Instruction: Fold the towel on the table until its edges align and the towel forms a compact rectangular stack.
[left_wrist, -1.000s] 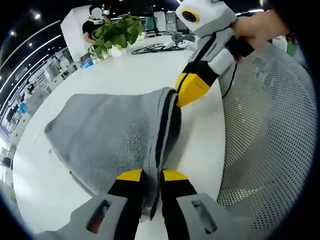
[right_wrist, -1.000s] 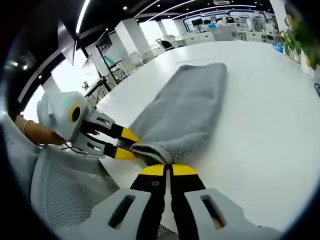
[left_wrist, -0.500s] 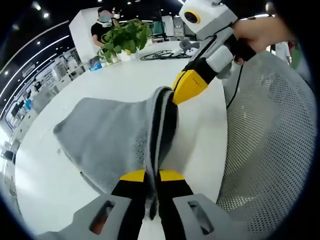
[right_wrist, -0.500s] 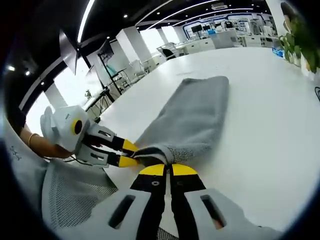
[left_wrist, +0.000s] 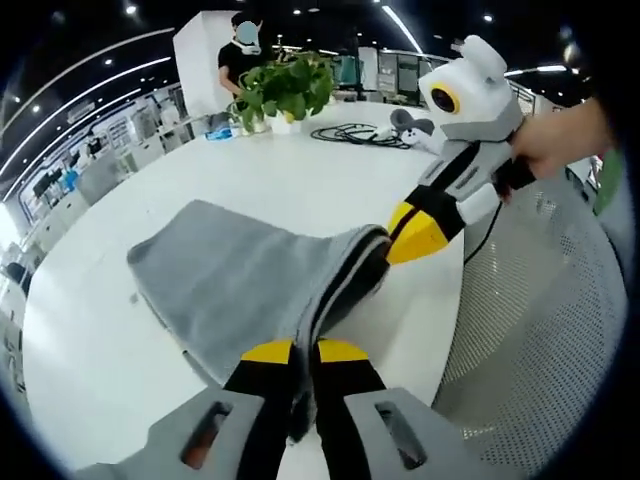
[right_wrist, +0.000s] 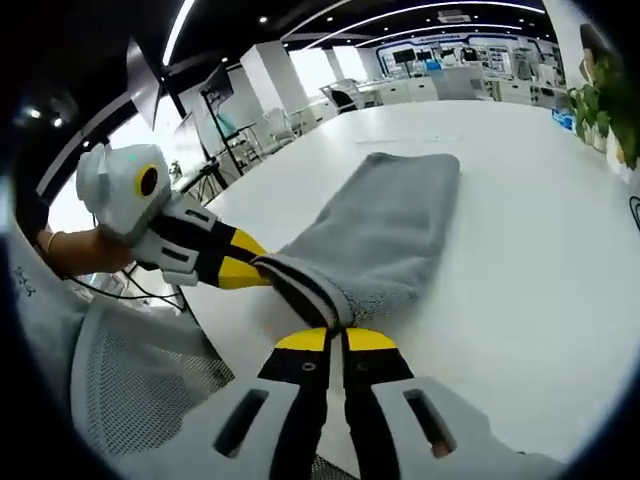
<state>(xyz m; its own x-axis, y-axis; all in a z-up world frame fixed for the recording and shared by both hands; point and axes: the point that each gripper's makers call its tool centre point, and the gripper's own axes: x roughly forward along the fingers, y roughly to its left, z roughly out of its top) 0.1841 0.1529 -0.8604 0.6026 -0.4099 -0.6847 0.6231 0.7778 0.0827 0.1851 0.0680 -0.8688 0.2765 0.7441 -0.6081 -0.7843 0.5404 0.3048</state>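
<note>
A grey towel (left_wrist: 250, 285) lies folded over on the white table (left_wrist: 90, 340), with its near edge lifted off the surface. My left gripper (left_wrist: 304, 350) is shut on one corner of that lifted edge. The right gripper (left_wrist: 405, 232) comes in from the right in the left gripper view, clamped on the other corner. In the right gripper view the towel (right_wrist: 385, 235) stretches away across the table (right_wrist: 520, 260); my right gripper (right_wrist: 335, 338) is shut on its near corner, and the left gripper (right_wrist: 250, 272) holds the edge from the left.
A potted plant (left_wrist: 285, 90) and a dark cable (left_wrist: 355, 133) sit at the table's far side, with a person (left_wrist: 240, 50) standing behind. A white mesh chair (left_wrist: 545, 320) is close at the right of the left gripper view, and the chair (right_wrist: 140, 370) shows lower left in the right gripper view.
Both grippers keep their hold on the towel's edge. The held edge between the two grippers has risen and pulled tauter, and the hands have shifted slightly.
</note>
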